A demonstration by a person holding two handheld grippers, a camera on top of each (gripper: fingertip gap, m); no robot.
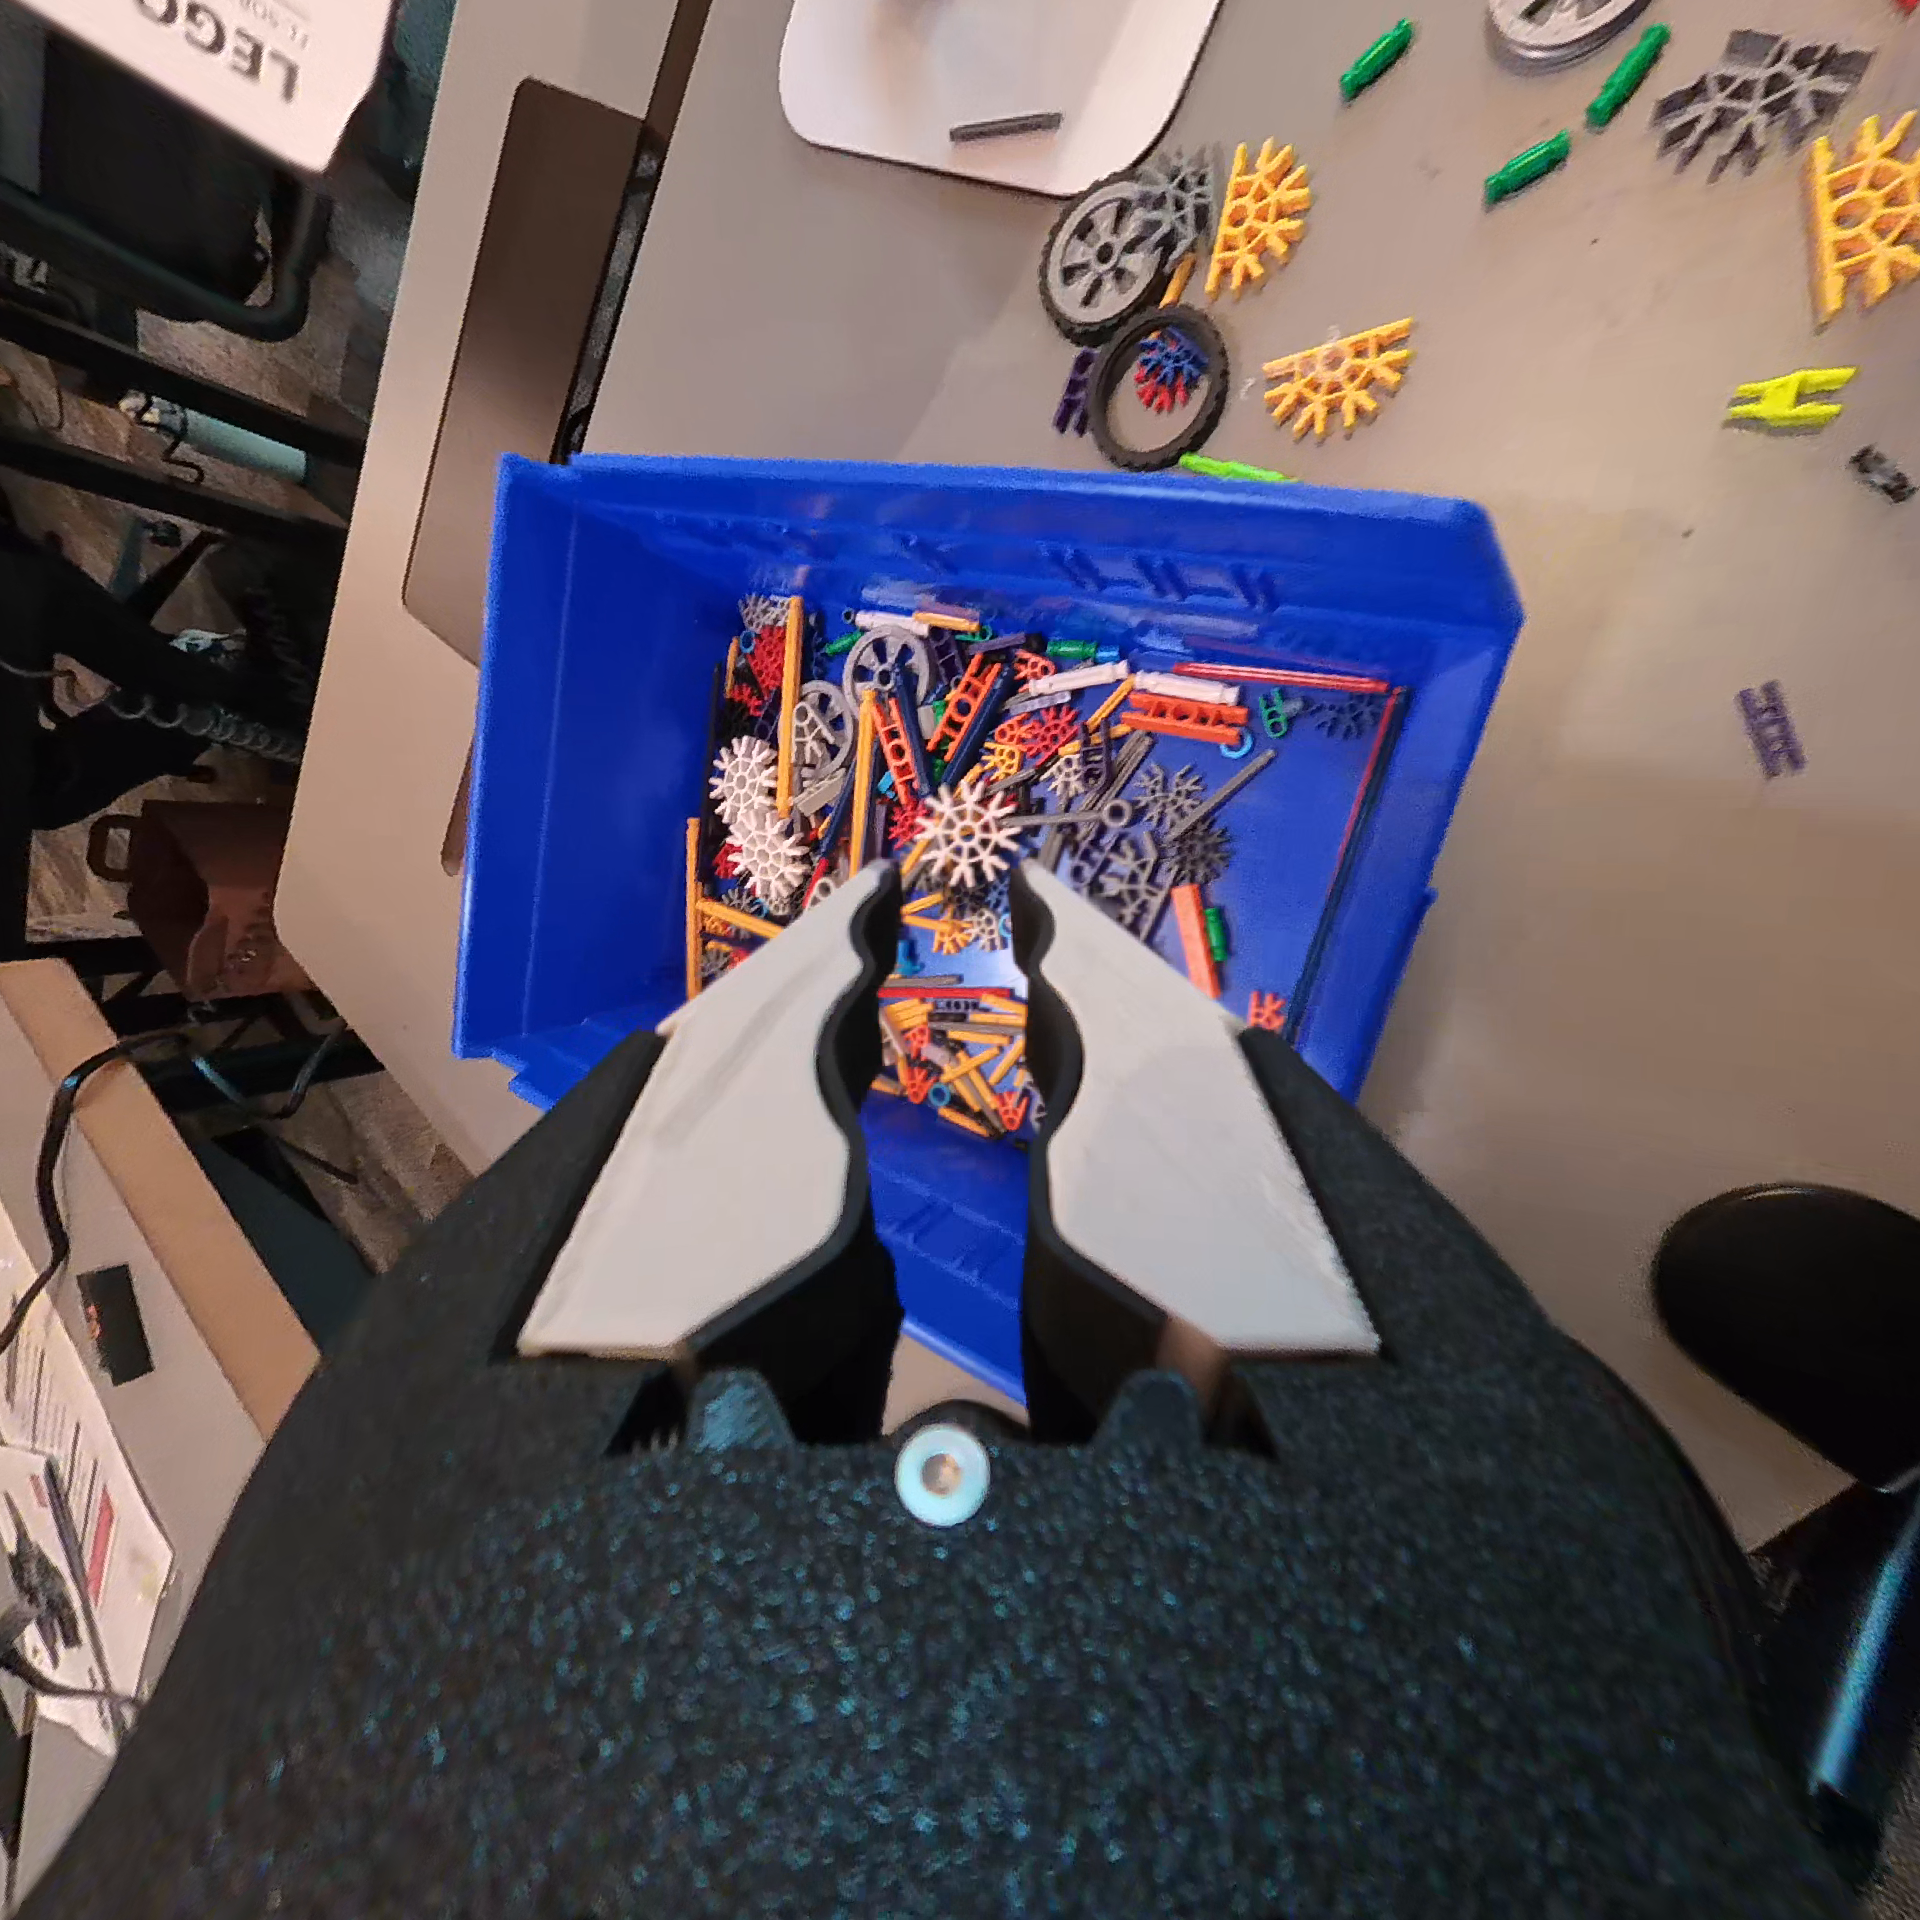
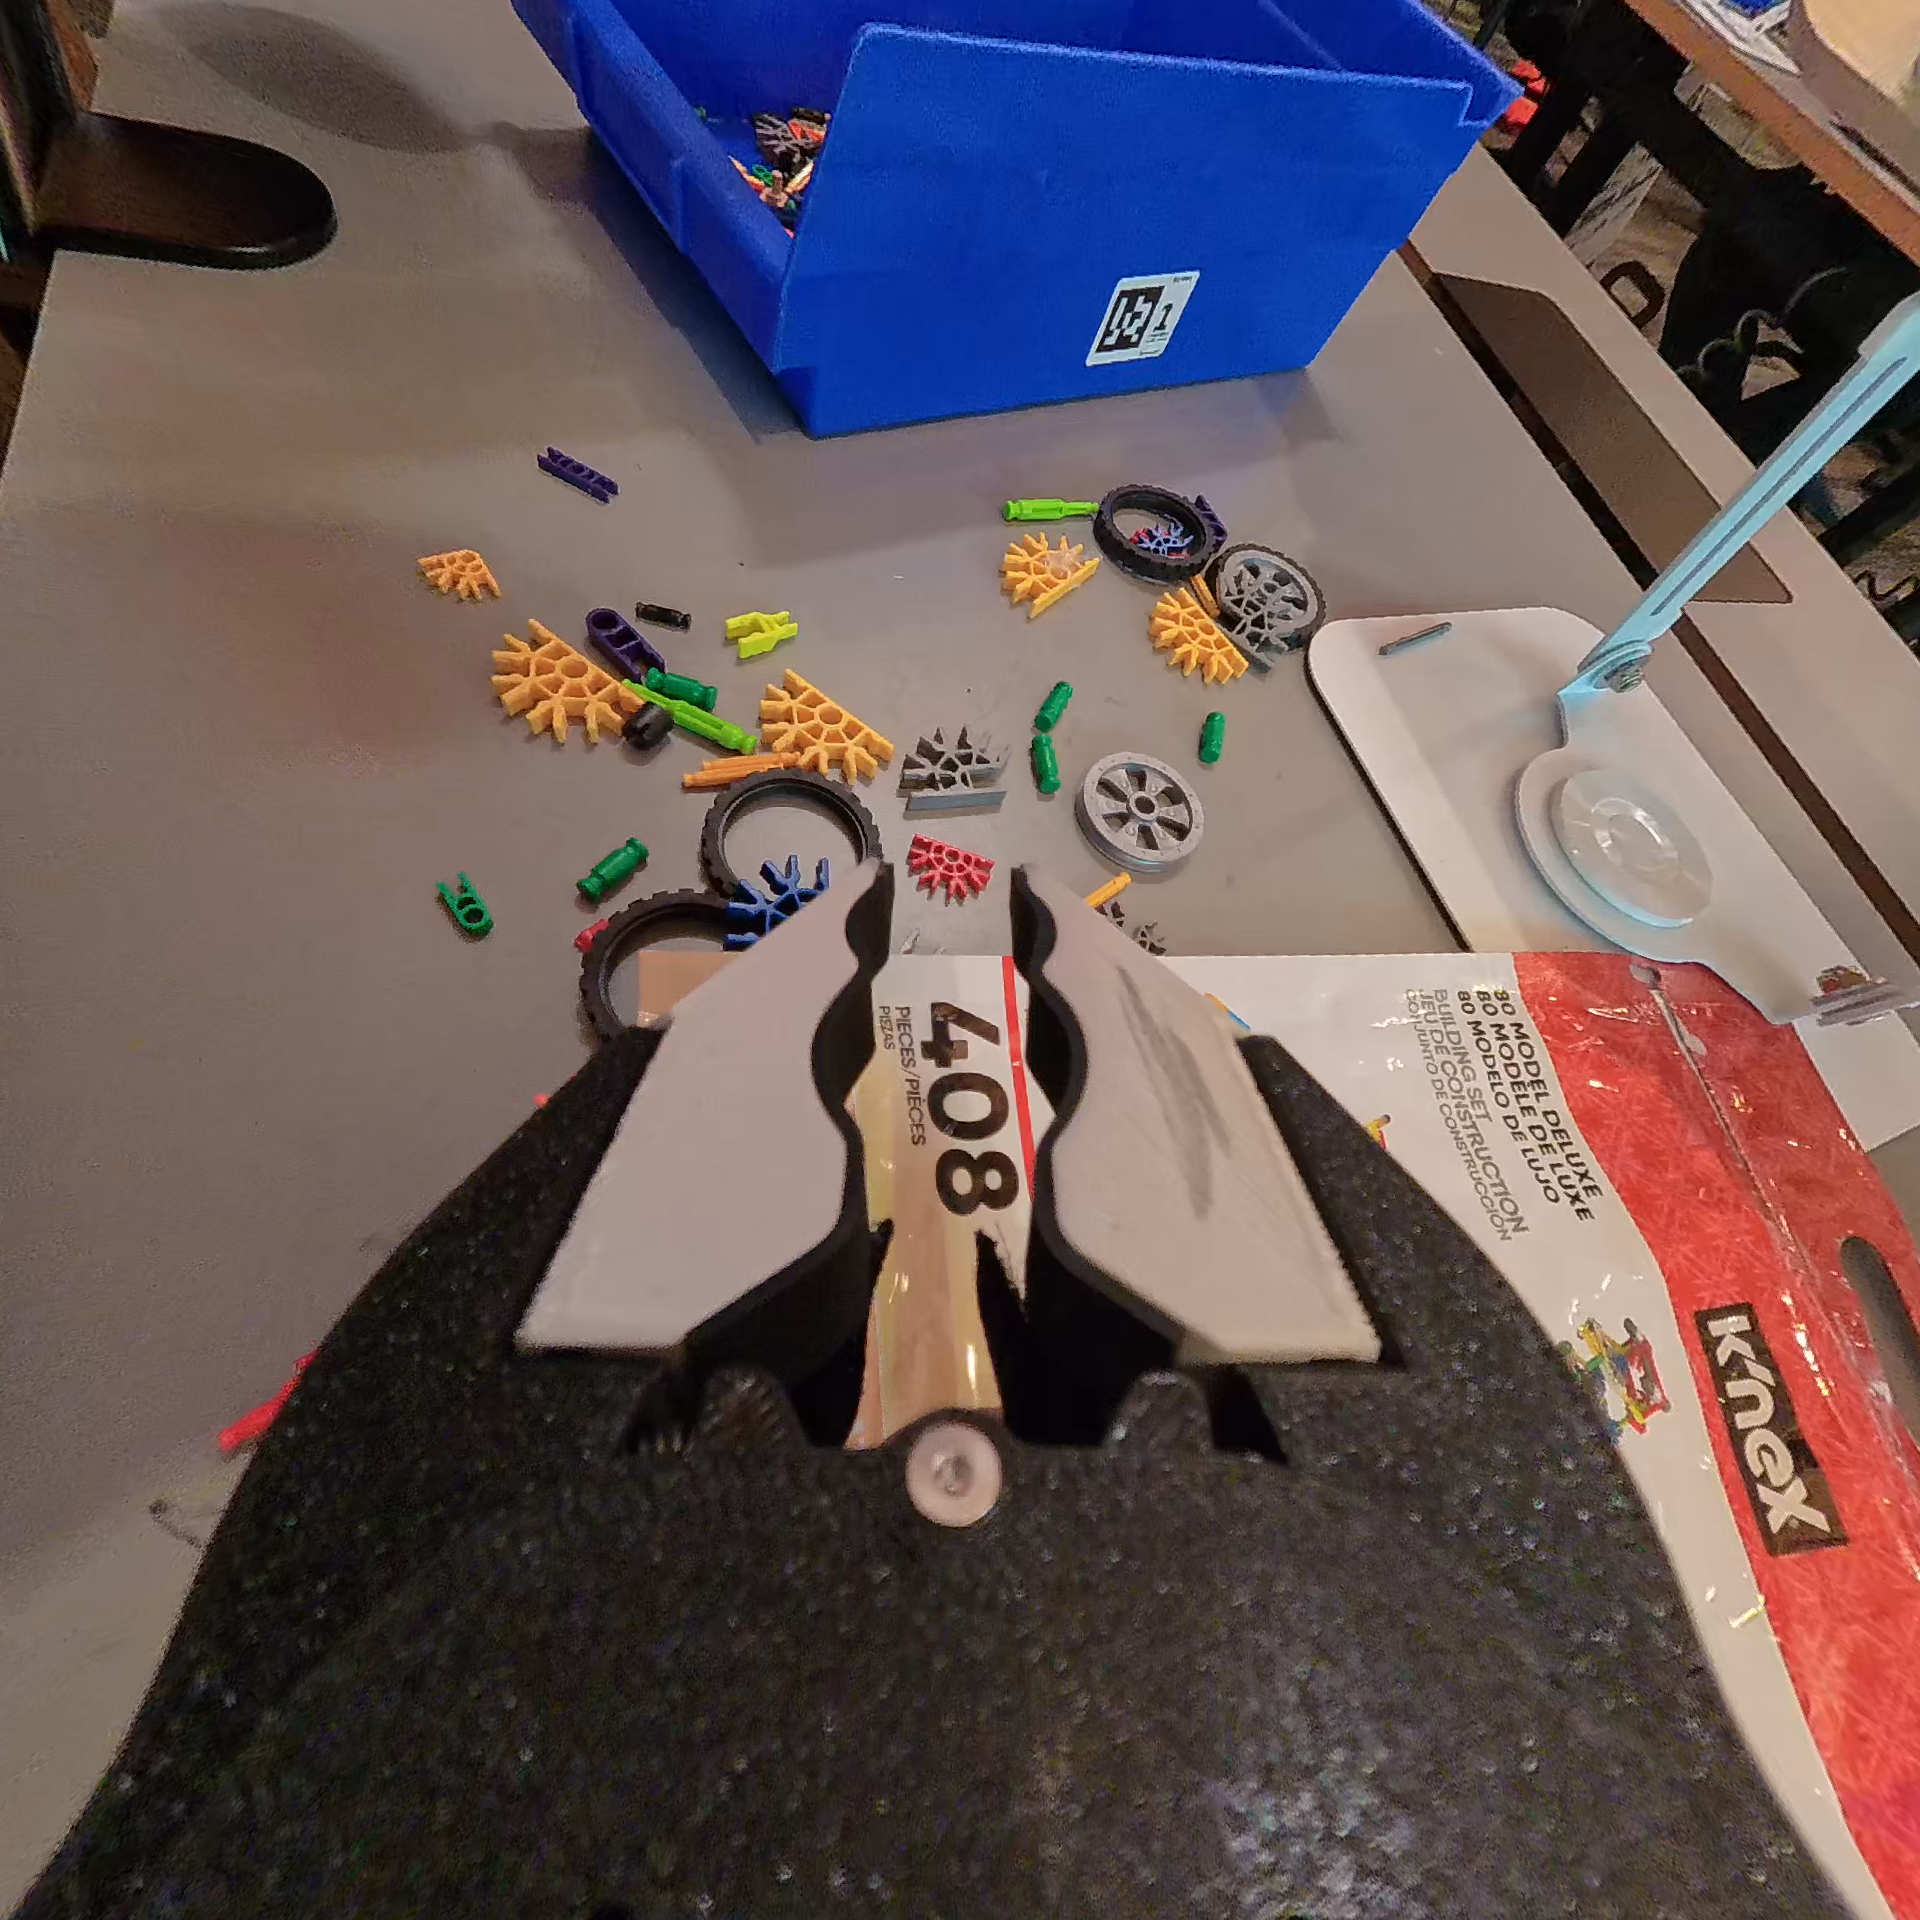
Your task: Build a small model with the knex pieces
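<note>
My left gripper (image 1: 956, 881) hangs over a blue bin (image 1: 582, 790) full of mixed plastic construction pieces. Its fingertips are closed on a white snowflake-shaped connector (image 1: 966, 831), held above the pile. My right gripper (image 2: 952, 883) is low over the grey table, above a red and white plastic bag (image 2: 1621, 1226). Its jaws stand slightly apart and hold nothing. A red fan-shaped connector (image 2: 948, 864) lies on the table just past its tips, clear of both fingers. The same blue bin (image 2: 1039, 208) stands farther back in the right wrist view.
Loose pieces are scattered on the table: yellow connectors (image 2: 821, 727), green rods (image 2: 1047, 758), black tyres (image 2: 790, 826), a grey wheel (image 2: 1140, 810). A white board (image 2: 1455, 727) with a light blue arm (image 2: 1766, 488) lies right. The table edge runs left of the bin (image 1: 416, 582). About 30 centimeters separates my left fingertips from my right.
</note>
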